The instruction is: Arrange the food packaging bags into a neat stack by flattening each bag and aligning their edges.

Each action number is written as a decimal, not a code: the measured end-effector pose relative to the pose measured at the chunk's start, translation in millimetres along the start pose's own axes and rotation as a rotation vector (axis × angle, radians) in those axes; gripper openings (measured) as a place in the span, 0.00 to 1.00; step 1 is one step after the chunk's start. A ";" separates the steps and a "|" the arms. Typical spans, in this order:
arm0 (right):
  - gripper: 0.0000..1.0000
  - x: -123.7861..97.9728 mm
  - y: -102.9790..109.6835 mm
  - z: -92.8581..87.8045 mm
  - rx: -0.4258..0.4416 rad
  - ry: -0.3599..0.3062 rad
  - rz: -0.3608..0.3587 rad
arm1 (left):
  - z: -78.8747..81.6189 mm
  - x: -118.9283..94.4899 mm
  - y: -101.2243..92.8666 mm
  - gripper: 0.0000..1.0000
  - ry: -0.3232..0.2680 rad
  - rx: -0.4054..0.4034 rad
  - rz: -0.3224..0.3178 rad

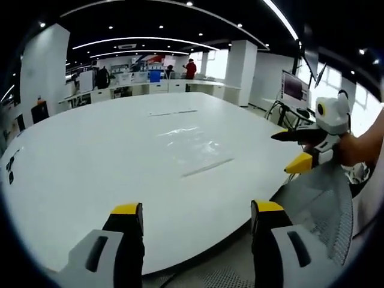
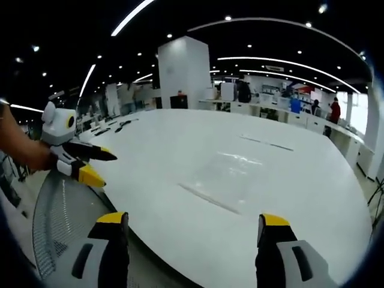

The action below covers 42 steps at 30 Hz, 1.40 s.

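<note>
Clear, nearly see-through food packaging bags lie flat on the round white table (image 1: 78, 180). One bag (image 1: 192, 139) glints near the table's middle, and a thin strip-like bag (image 1: 173, 112) lies farther off. A bag edge (image 1: 207, 168) shows nearer. The middle bag (image 2: 231, 171) and the far strip (image 2: 267, 143) also appear in the right gripper view. My left gripper (image 1: 197, 210) hangs open over the near table edge, holding nothing. My right gripper (image 1: 285, 153) comes in from the right, open and empty. From the right gripper (image 2: 193, 219), the left gripper (image 2: 108, 170) stands open at the left.
A grey mesh chair back (image 1: 324, 210) sits by the table edge between the grippers, also as the chair back (image 2: 60, 222). A white pillar (image 2: 186, 72) and desks stand beyond the table. A monitor (image 1: 294, 90) is at the right, and a person in red (image 1: 191, 68) is far off.
</note>
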State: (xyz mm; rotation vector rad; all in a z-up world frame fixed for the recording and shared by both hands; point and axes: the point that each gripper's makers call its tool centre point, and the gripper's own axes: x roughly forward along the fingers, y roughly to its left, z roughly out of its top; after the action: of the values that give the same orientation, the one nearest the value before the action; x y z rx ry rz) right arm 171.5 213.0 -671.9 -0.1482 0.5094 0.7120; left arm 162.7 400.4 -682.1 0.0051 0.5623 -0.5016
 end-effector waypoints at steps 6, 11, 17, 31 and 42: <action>0.87 0.7 -3.5 -1.8 -0.003 -0.006 -0.010 | -9.2 2.0 -3.3 0.72 0.041 0.009 -0.018; 0.86 3.4 -4.0 -2.6 -0.024 -0.015 -0.013 | -9.8 1.8 -2.6 0.71 0.047 0.014 -0.016; 0.86 4.4 -6.2 -7.3 -0.028 -0.004 -0.011 | -10.0 1.3 -5.7 0.71 0.045 0.023 -0.017; 0.85 4.5 -5.6 -9.6 -0.041 0.006 -0.011 | -11.3 0.3 -5.9 0.70 0.047 0.022 -0.023; 0.83 6.3 -3.7 -11.5 -0.055 0.024 -0.012 | -7.5 -1.0 -6.7 0.69 0.027 0.015 -0.024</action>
State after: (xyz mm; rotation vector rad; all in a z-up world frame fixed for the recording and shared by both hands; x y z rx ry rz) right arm 173.4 210.4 -685.1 -0.2113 0.5113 0.7136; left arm 155.1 395.9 -687.1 0.0199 0.5854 -0.5298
